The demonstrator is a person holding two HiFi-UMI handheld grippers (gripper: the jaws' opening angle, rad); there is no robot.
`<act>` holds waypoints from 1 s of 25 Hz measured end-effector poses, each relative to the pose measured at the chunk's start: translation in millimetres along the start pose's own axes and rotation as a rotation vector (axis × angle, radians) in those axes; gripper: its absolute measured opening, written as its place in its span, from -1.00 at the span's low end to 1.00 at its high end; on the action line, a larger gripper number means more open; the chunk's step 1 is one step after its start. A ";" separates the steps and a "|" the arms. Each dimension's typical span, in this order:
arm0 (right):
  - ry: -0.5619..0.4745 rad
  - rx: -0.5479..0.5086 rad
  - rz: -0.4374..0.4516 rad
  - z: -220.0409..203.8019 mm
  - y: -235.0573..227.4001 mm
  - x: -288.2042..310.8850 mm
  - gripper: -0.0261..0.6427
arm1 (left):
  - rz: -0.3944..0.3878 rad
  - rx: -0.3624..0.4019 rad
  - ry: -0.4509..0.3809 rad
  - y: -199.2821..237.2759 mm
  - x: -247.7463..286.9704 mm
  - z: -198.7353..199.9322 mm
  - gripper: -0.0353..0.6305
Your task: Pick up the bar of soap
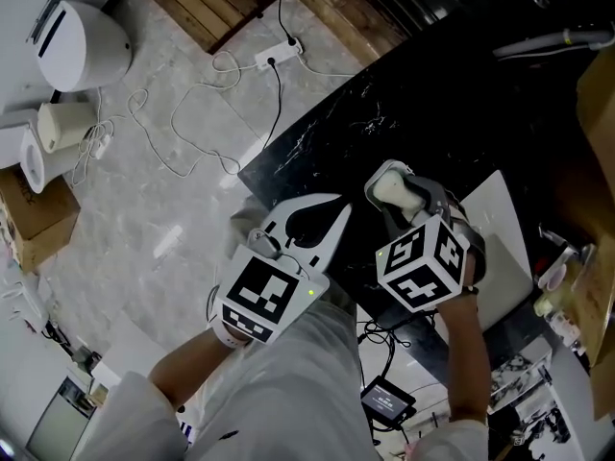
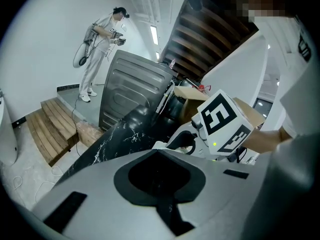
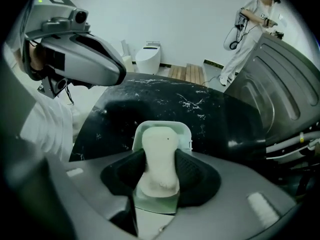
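The cream bar of soap (image 3: 159, 149) stands pinched between the dark pads of my right gripper (image 3: 160, 166), which is shut on it. A pale green soap dish (image 3: 182, 131) shows behind and beneath the soap. In the head view the soap (image 1: 392, 190) and the dish (image 1: 382, 173) are over the near edge of the black marble table (image 1: 384, 113), at the tip of the right gripper (image 1: 402, 198). My left gripper (image 1: 336, 206) hangs just left of it, off the table edge. Its jaws meet with nothing in them (image 2: 159, 156).
A white sheet (image 1: 504, 248) lies on the table to the right of my grippers. A grey metal cabinet (image 2: 135, 89) stands past the table. Cables and a power strip (image 1: 274, 56) trail over the floor near a toilet (image 1: 82, 41). A person (image 3: 250, 29) stands far behind.
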State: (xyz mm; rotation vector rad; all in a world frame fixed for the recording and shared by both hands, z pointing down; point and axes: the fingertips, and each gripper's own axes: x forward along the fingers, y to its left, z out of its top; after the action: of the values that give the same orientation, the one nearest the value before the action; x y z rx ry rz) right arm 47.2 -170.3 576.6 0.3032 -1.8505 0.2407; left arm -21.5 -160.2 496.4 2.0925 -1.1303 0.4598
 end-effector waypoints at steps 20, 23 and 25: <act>-0.549 0.132 -0.387 15.3 -16.8 -33.0 -0.34 | 0.016 0.048 0.012 -3.6 -14.9 -5.3 -0.88; -0.606 0.162 -0.399 18.4 -17.6 -38.7 -0.35 | 0.019 0.060 0.017 -3.7 -17.9 -5.1 -0.88; -0.638 0.188 -0.403 19.8 -18.9 -43.8 -0.35 | 0.022 0.065 0.017 -3.6 -19.7 -4.1 -0.88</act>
State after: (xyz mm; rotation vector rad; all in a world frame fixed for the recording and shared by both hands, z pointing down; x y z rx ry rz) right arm 47.9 -190.6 529.1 0.9592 -2.3353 0.0346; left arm -29.4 -144.4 486.1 2.1299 -1.1431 0.5299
